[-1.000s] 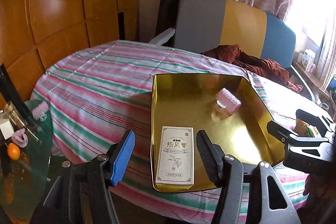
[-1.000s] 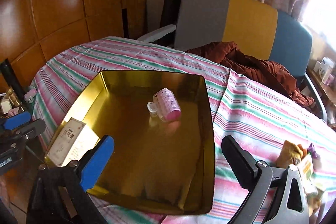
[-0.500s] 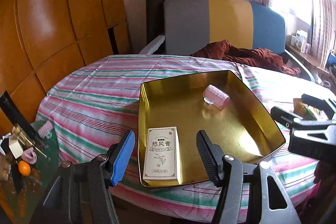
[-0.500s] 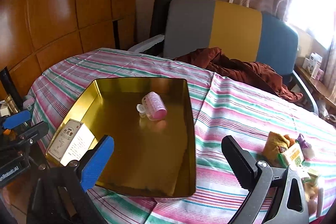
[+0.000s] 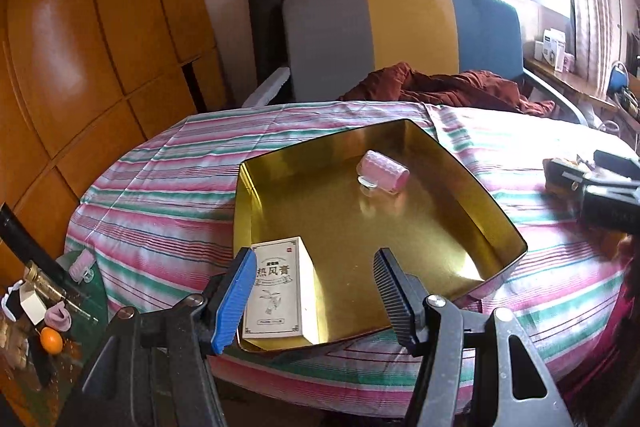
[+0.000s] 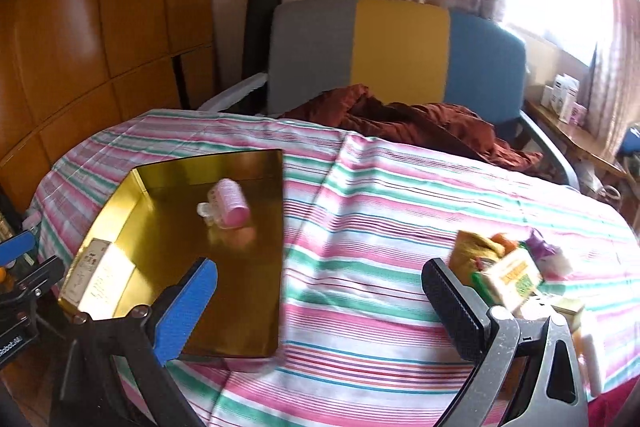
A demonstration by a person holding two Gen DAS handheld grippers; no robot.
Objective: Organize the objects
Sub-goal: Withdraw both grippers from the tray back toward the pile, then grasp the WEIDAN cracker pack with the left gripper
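Gold tray [image 6: 132, 195] sits left of the clutter pile [image 6: 508, 275]; right gripper [image 6: 320, 303] nearer it, both grippers' jaws open, empty.

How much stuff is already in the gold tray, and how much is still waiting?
Two things are in the gold tray: a white box and a pink roller. Both grippers, left and right, are open and empty. A pile of packets still waits on the striped tablecloth.
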